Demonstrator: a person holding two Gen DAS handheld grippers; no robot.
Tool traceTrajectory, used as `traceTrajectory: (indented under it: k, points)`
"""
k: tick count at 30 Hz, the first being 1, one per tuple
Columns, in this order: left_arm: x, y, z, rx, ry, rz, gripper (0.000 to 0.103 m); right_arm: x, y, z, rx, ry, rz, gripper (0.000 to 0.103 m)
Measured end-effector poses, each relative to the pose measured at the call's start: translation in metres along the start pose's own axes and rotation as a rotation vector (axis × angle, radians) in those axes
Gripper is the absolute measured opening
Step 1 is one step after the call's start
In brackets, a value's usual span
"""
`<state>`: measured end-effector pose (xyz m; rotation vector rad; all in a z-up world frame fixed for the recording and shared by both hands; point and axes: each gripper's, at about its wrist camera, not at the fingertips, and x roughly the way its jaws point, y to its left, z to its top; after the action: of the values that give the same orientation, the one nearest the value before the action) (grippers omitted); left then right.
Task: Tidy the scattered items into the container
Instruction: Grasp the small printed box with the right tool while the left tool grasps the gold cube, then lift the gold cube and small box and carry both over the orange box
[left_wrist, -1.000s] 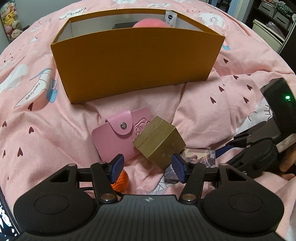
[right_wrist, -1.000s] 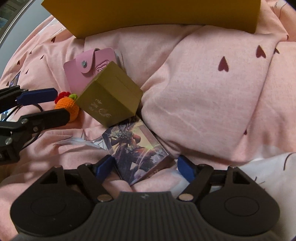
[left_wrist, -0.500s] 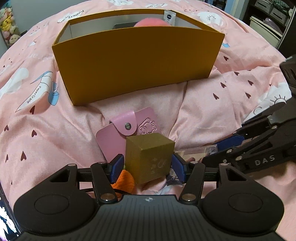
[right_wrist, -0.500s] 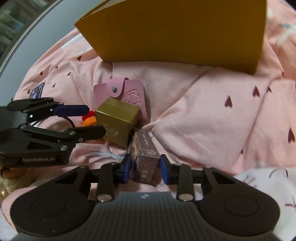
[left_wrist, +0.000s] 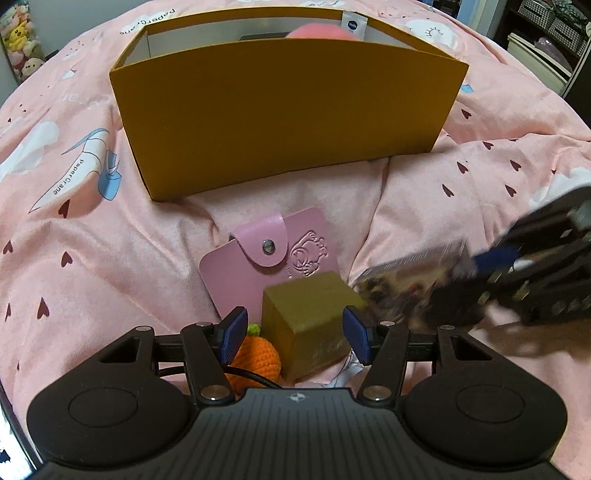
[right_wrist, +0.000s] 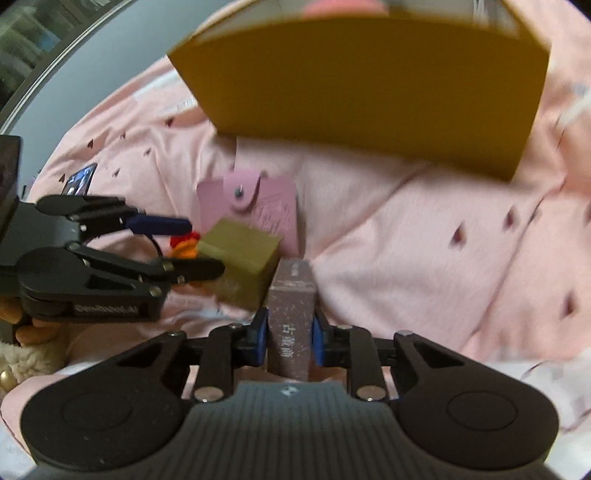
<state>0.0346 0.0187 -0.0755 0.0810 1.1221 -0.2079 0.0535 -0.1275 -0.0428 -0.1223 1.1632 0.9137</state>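
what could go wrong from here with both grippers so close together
The right gripper, whose jaws have just been closing, pinches the card box only at its near end, so it might swing or slip. The left gripper is open around the gold box, beside the crochet carrot; closing could snag it.

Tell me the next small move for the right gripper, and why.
Probably carry the card box forward over the near wall of the orange container. The right gripper has just closed its fingers on the card box, and it hangs clear of the bedding; the container's open top lies ahead.
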Motion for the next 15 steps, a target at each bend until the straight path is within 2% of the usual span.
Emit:
traceTrajectory:
  k: [5, 15]
  points:
    - [0.009, 0.001, 0.002, -0.008, 0.009, -0.030, 0.069, -0.018, -0.001, 0.005, -0.064, -0.052, -0.087, 0.025]
    - [0.028, 0.001, 0.004, -0.024, 0.026, -0.086, 0.073, -0.007, -0.006, -0.003, -0.024, -0.048, -0.100, 0.025]
